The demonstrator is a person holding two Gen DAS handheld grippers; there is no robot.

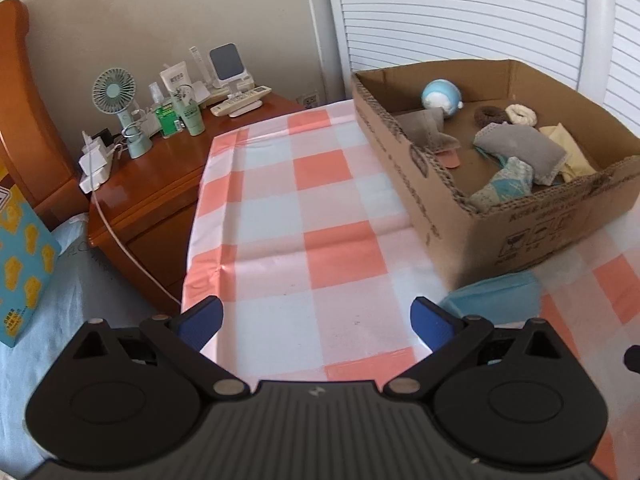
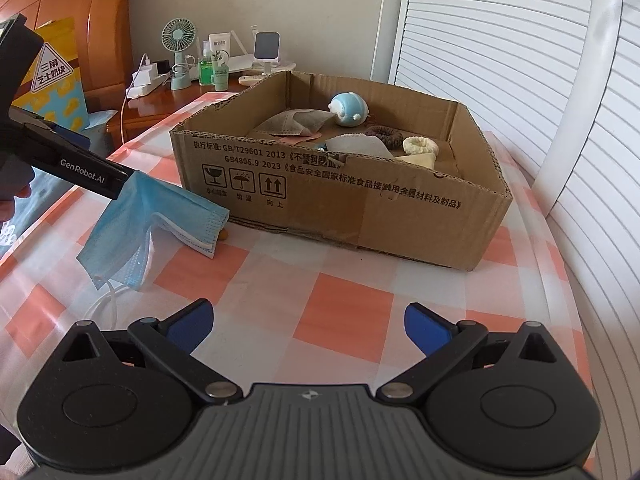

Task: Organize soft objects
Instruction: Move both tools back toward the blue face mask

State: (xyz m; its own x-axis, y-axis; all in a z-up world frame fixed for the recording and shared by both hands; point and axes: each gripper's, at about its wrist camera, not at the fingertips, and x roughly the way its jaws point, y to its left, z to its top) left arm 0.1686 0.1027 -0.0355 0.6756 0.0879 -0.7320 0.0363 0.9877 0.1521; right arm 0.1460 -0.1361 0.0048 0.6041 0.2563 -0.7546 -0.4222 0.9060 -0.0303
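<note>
A cardboard box (image 1: 472, 216) (image 2: 360, 208) stands on the checked tablecloth (image 1: 304, 200). It holds soft things: a blue plush ball (image 1: 440, 98) (image 2: 348, 109), grey cloths (image 1: 524, 148), a patterned sock (image 1: 504, 186), a brown scrunchie (image 2: 384, 136) and a cream scrunchie (image 2: 420, 146). A blue face mask (image 1: 496, 296) (image 2: 152, 224) lies crumpled by the box's near left corner. My left gripper (image 1: 318, 322) is open with nothing between its pads; the mask lies just outside its right finger (image 2: 88, 170), whose tip touches the mask's corner. My right gripper (image 2: 308, 322) is open over bare tablecloth in front of the box.
A wooden nightstand (image 1: 160, 184) left of the table carries a small fan (image 1: 116, 100), bottles, remotes and a power strip. A bed (image 1: 60, 300) with a yellow-and-blue bag lies at the left. White louvred doors (image 2: 520, 60) stand behind. A white cord (image 2: 104, 304) loops beneath the mask.
</note>
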